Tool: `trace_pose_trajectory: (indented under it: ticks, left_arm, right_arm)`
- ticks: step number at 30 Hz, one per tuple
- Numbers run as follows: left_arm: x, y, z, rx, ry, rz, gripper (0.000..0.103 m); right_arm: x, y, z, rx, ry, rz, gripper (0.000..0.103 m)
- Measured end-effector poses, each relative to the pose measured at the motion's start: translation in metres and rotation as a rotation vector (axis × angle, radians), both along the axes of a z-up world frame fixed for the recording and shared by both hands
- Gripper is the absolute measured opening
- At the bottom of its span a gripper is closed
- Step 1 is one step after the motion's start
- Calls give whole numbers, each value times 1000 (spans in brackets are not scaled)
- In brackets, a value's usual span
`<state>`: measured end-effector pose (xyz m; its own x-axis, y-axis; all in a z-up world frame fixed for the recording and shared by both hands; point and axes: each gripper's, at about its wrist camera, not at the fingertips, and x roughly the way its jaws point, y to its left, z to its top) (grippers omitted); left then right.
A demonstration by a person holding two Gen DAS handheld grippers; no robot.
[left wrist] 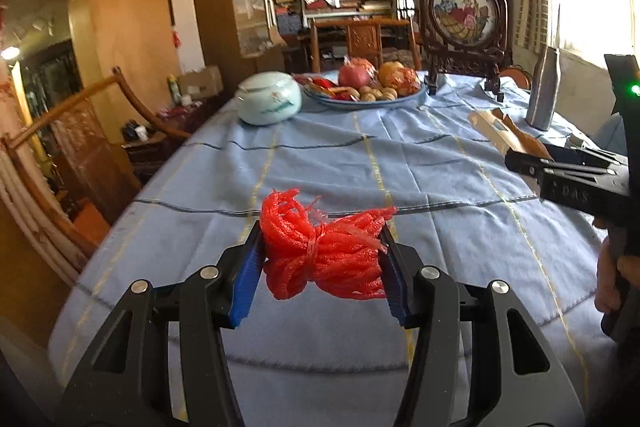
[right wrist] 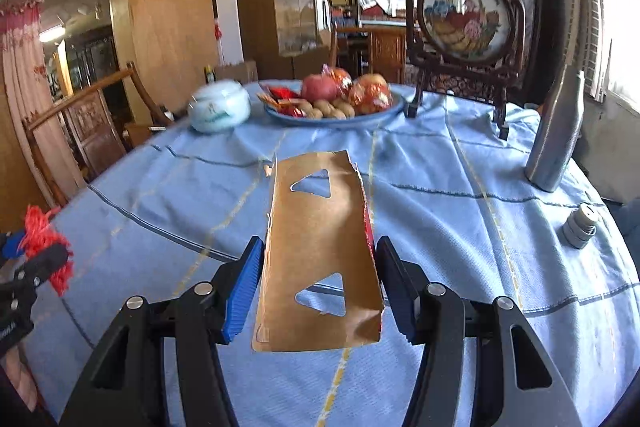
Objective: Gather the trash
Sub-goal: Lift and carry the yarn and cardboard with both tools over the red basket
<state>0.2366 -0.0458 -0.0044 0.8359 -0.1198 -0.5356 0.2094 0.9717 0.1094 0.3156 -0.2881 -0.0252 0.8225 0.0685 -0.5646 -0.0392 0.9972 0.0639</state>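
fingers [left wrist: 244,279] of the left gripper [left wrist: 320,267], blue ribbed pads on black arms, pinch a bundled red foam net [left wrist: 324,255] above the table [left wrist: 400,163]. the right gripper [right wrist: 316,287] clamps a flat brown cardboard piece [right wrist: 320,251] with two triangular cut-outs, edge to edge, held clear of the blue striped cloth [right wrist: 460,195]. only the right wrist view shows a small roll of grey tape [right wrist: 580,227]. farther off: a tapered metal bottle [right wrist: 556,135], pale ceramic lidded jar [left wrist: 268,99], fruit plate [right wrist: 332,99], round embroidered screen [right wrist: 464,19].
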Motion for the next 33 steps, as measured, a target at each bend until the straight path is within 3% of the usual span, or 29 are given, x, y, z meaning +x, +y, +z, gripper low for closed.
trace_pose_trajectory:
  ticks: [18,33]
  left_arm:
    - [-106,56,29,-77,-105,98,53]
    - [-196,77,55,-72,-238,159,54]
  right_arm:
    - [-130,71,59,75,-224,157,58]
    - [-248,102,90,69,-384,228,58]
